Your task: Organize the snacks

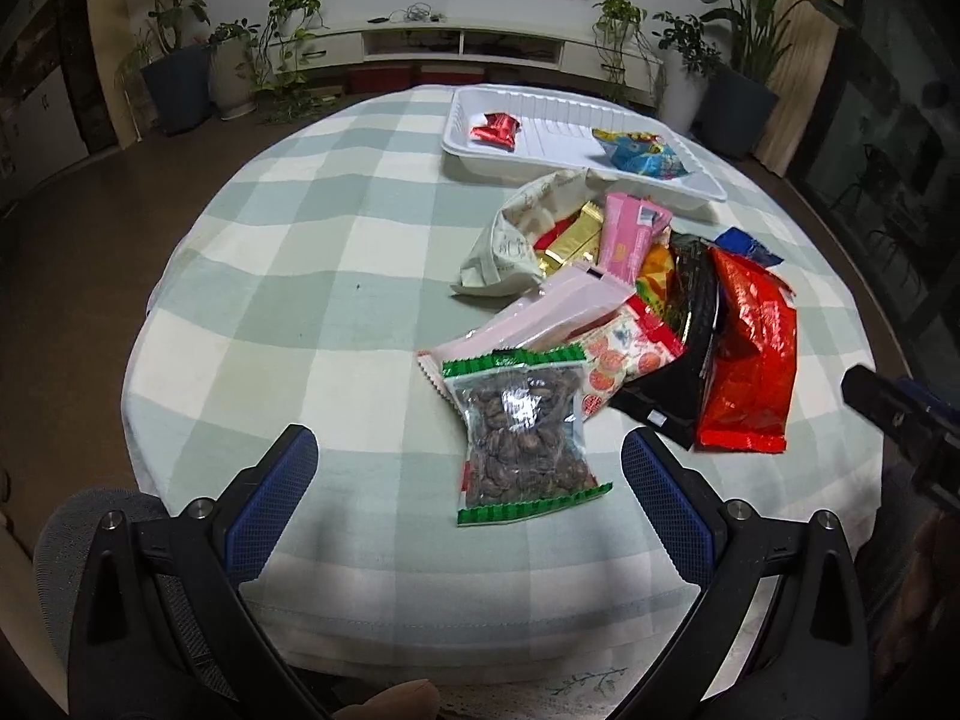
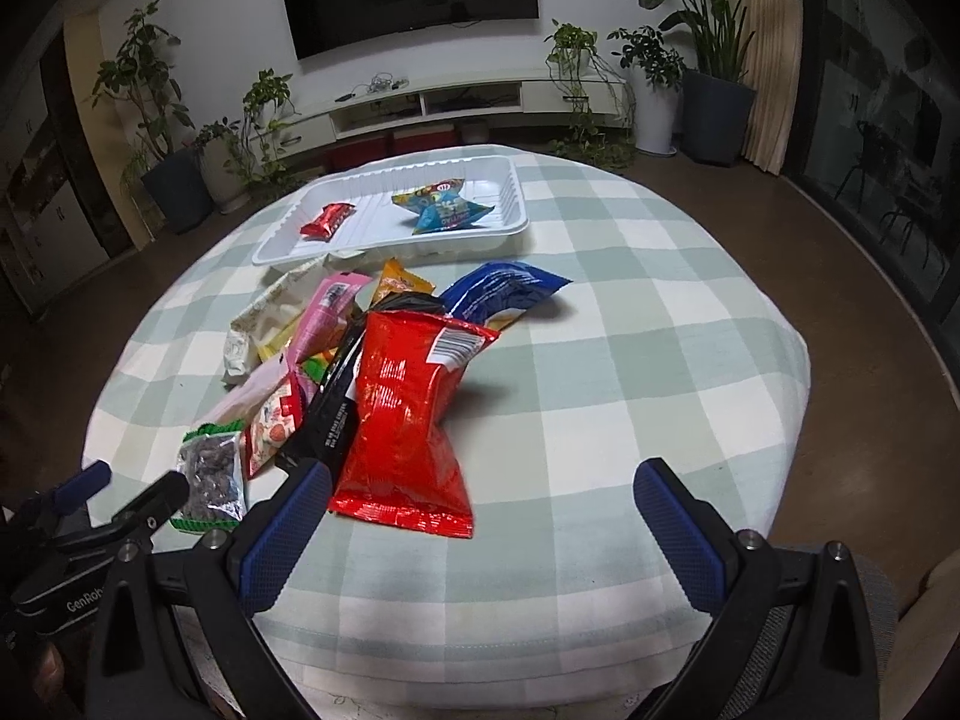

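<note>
A pile of snack packs lies on the checked tablecloth. Nearest in the left wrist view is a clear green-edged bag of nuts, just ahead of my open, empty left gripper. A big red bag lies just ahead and left of my open, empty right gripper. A white tray at the table's far side holds a small red pack and a blue pack. A black pack, a pink pack and a blue bag lie in the pile.
A cream cloth pouch with gold bars lies beside the tray. The right gripper's tip shows at the right edge of the left wrist view. Potted plants, a TV cabinet and a TV stand behind the round table.
</note>
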{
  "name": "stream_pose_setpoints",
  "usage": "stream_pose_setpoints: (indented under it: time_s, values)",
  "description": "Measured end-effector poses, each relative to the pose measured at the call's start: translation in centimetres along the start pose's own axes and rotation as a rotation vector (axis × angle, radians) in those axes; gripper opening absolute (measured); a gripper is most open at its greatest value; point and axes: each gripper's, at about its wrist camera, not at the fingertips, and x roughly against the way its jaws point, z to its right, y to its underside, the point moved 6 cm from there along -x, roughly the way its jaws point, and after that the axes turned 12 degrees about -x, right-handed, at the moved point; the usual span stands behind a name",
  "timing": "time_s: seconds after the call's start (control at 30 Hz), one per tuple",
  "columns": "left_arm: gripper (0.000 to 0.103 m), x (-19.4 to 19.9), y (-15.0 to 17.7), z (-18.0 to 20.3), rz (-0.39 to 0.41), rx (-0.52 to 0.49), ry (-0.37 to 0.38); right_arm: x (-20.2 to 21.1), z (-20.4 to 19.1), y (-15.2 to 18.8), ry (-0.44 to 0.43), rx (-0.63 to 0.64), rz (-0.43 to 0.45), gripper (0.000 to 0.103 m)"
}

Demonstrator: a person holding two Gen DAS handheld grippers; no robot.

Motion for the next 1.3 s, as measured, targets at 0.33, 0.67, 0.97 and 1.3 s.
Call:
stream_pose_setpoints:
  time_s: [0.33, 0.67, 0.97, 1.3]
  values:
    - [0.103, -1.3, 0.2, -0.8, -0.043, -0.037, -0.087, -1.1, 0.5, -0.1, -0.004, -0.013, -0.019, 0.103]
    - [0.103, -2.2, 0.5, -1.0, -0.073, -0.031, -0.106, -1.4, 0.5, 0.0, 0.005, -0.010, -0.021, 0.103]
    - [0.103, -2.0, 0.6, -0.9, -0.060, -0.032, -0.109, -1.5, 0.5, 0.0, 0.001, -0.003, -0.021, 0.103]
    - [0.103, -0.9, -0.1, -0.7, 0.067, -0.090, 0.097, -1.7, 1.4, -0.7, -0.164, -0.111, -0.060, 0.101]
